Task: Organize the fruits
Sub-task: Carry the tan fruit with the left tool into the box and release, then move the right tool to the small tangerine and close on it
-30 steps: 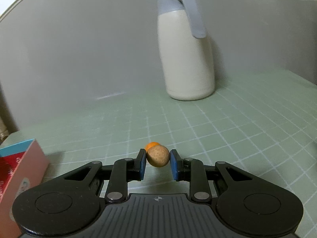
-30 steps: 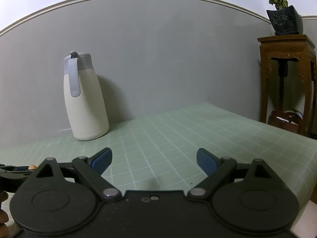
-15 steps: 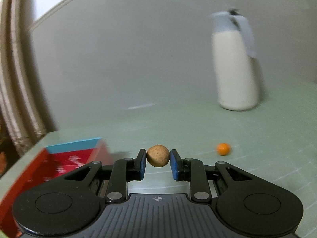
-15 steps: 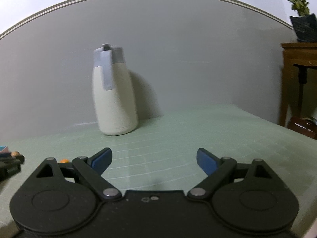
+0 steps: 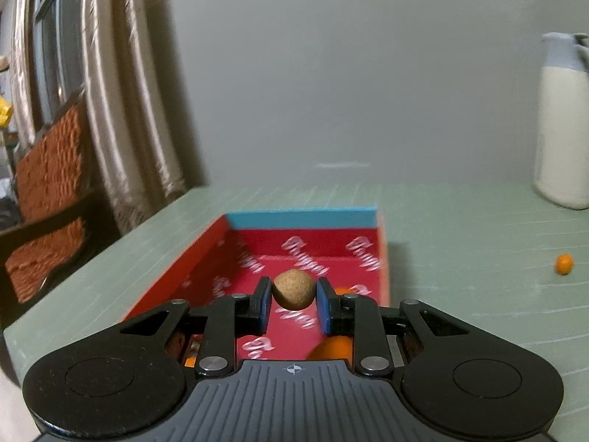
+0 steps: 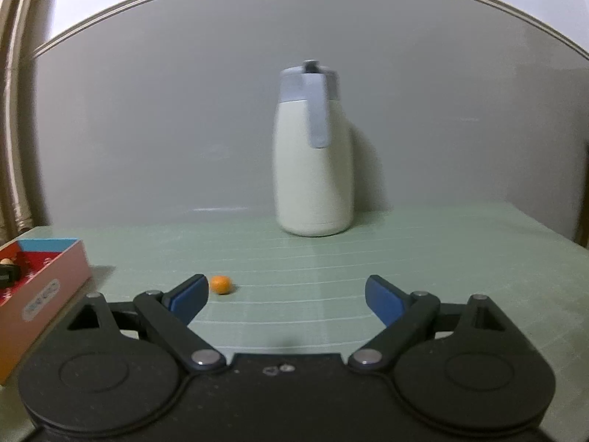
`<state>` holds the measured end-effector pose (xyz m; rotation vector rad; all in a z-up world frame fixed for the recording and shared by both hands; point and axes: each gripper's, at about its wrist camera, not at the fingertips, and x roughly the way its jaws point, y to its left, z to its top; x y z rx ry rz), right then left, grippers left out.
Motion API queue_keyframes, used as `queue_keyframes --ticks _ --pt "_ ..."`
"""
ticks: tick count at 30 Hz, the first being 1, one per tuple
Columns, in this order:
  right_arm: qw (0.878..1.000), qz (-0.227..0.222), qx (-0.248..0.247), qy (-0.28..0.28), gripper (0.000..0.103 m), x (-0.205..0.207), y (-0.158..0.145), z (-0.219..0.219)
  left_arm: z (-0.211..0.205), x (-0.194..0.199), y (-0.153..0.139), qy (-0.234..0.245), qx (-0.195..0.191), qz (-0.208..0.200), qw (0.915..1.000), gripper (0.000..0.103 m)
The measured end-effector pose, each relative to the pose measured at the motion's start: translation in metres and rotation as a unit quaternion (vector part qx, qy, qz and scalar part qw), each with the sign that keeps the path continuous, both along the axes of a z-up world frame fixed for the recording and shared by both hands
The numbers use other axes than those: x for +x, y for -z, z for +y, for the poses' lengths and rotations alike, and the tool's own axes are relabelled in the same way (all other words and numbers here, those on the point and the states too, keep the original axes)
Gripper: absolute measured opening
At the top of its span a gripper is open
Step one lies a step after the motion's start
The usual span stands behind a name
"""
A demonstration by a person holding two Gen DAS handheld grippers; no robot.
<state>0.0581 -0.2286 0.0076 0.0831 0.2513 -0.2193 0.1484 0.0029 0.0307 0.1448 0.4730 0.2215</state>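
My left gripper (image 5: 293, 298) is shut on a small round brown fruit (image 5: 293, 289) and holds it above the open red box (image 5: 309, 232) with a blue far wall. Orange fruits (image 5: 333, 346) lie in the box under the fingers. A small orange fruit (image 5: 564, 263) lies on the green table to the right of the box; it also shows in the right wrist view (image 6: 221, 284), just beyond my left fingertip. My right gripper (image 6: 285, 296) is open and empty above the table. The box (image 6: 44, 280) sits at its far left.
A white jug with a grey-blue lid (image 6: 313, 154) stands at the back by the grey wall, and shows at the right edge of the left wrist view (image 5: 565, 125). The table's left edge (image 5: 95, 269) runs next to curtains and a woven chair (image 5: 48, 199).
My left gripper has swung left with the brown fruit, from near the orange fruit to above the red box. My right gripper has turned left, bringing the jug, the orange fruit and the box into view.
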Motion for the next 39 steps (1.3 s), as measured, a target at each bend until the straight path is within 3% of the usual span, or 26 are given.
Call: queue_keyframes --ticks 11,26,27,29,30,39 --pt "0.998 0.005 -0.013 -0.057 0.092 0.015 0.0 0.044 0.033 0.001 0.012 -0.019 -0.026 0.039 0.9987 0.026" --pt "0.995 0.012 -0.018 -0.102 0.092 0.028 0.002 0.077 0.05 -0.005 0.008 -0.032 -0.05 0.04 0.9974 0.028" --pt "0.994 0.012 -0.018 -0.104 0.092 0.028 0.002 0.079 0.052 -0.006 0.007 -0.032 -0.055 0.041 0.9971 0.032" --pt "0.994 0.013 -0.018 -0.108 0.092 0.03 0.002 0.081 0.055 -0.008 0.005 -0.039 -0.057 0.04 0.9968 0.06" --pt "0.994 0.014 -0.019 -0.109 0.092 0.03 0.002 0.082 0.056 -0.01 0.004 -0.047 -0.054 0.035 0.9968 0.082" --pt "0.994 0.016 -0.014 -0.109 0.092 0.035 0.003 0.084 0.063 -0.025 -0.006 -0.051 -0.043 0.017 0.9976 0.085"
